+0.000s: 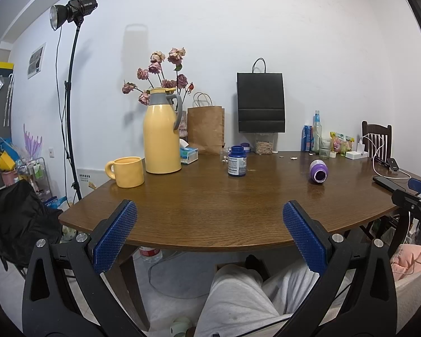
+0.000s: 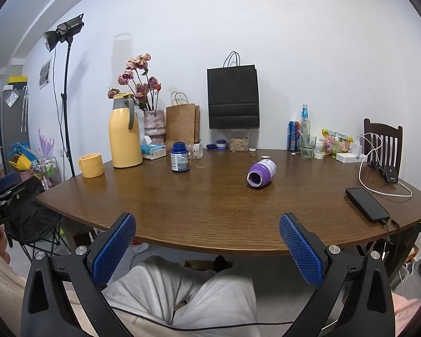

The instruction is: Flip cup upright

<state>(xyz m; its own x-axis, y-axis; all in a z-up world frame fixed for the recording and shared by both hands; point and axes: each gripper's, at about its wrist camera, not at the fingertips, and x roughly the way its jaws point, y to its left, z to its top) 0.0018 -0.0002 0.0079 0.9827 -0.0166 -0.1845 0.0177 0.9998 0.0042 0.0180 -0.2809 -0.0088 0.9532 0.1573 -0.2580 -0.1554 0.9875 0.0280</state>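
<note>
A purple cup (image 1: 318, 171) (image 2: 261, 173) lies on its side on the brown wooden table (image 1: 199, 191) (image 2: 182, 196), right of centre, with its open mouth turned toward me. My left gripper (image 1: 210, 210) is open and empty, held off the table's near edge, well short of the cup and left of it. My right gripper (image 2: 207, 221) is also open and empty, at the near edge, with the cup ahead and slightly right. Both hang above a person's lap in grey trousers.
A yellow mug (image 1: 126, 172) and a yellow jug (image 1: 161, 132) stand at the left, and a blue pill bottle (image 2: 179, 157) mid-table. A black phone (image 2: 367, 204) on a cable lies near the right edge. Bags, bottles and a glass (image 2: 307, 146) line the back; a chair (image 2: 383, 140) stands right.
</note>
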